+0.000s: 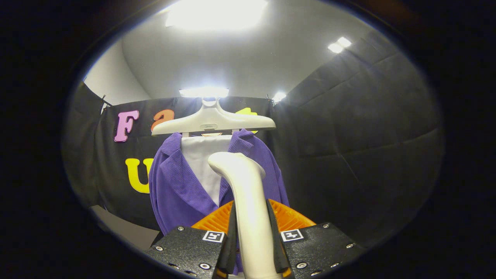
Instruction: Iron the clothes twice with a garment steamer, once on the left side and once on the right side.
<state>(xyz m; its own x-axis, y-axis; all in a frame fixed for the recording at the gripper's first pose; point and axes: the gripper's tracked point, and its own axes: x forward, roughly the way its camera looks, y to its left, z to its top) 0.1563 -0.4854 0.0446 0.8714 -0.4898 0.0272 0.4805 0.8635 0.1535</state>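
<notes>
The gripper point(252, 240) is clenched on the steamer point(248, 209), both fingers pressing its white handle, which rises between them and curves forward to a rounded top. Just beyond hangs the purple ribbed jacket point(174, 190) over a white shirt point(203, 162), on a white hanger point(213, 122) before the booth wall.

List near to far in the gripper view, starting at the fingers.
gripper shut on the steamer handle → orange fingers → purple jacket → white hanger → black cloth wall
</notes>
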